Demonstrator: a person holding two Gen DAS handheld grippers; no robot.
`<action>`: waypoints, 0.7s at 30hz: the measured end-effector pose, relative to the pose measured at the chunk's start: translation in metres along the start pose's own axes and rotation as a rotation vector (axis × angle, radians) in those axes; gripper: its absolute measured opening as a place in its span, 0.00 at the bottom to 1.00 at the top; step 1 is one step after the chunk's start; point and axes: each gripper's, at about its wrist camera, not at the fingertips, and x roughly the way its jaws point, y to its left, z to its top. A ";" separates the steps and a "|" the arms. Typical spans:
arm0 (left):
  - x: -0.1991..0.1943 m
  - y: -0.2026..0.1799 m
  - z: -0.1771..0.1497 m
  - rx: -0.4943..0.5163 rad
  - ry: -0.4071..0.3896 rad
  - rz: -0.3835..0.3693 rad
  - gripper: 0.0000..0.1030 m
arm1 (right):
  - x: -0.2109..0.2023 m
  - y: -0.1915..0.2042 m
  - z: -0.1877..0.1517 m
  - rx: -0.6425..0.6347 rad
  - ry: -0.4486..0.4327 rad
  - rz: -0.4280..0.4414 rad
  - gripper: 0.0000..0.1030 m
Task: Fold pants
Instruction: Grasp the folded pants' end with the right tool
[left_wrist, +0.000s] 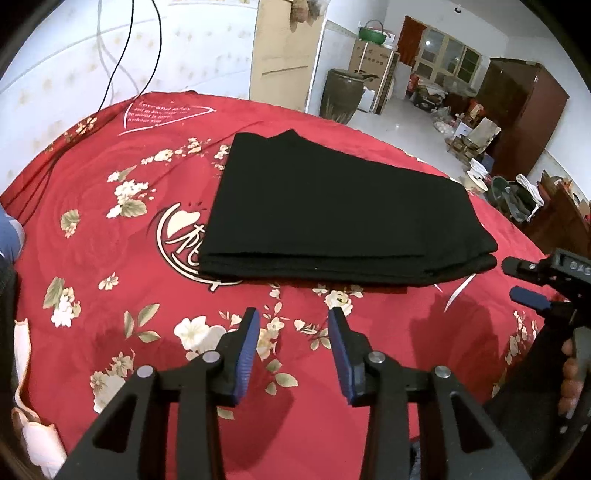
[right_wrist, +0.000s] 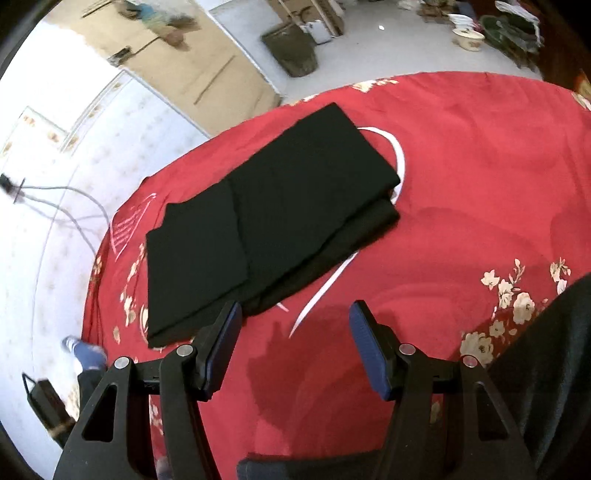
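The black pants lie folded into a flat layered rectangle on the red floral bedspread. They also show in the right wrist view, with a white drawstring sticking out on the right. My left gripper is open and empty, a short way in front of the pants' near folded edge. My right gripper is open and empty, just short of the pants' near edge; it also appears at the right edge of the left wrist view.
The bed's far edge meets a white patterned wall with hanging black cables. Beyond the bed are a brown jar, boxes, a dark wardrobe and floor clutter. A person's foot shows beside the bed.
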 end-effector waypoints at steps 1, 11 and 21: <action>0.001 0.000 0.000 -0.003 0.001 0.002 0.40 | 0.007 0.001 0.002 0.005 0.015 -0.029 0.60; 0.012 -0.003 0.002 -0.005 0.012 -0.004 0.40 | 0.055 -0.037 0.031 0.277 0.066 -0.066 0.69; 0.027 -0.002 0.002 -0.012 0.041 0.012 0.40 | 0.055 -0.045 0.044 0.282 -0.120 0.084 0.72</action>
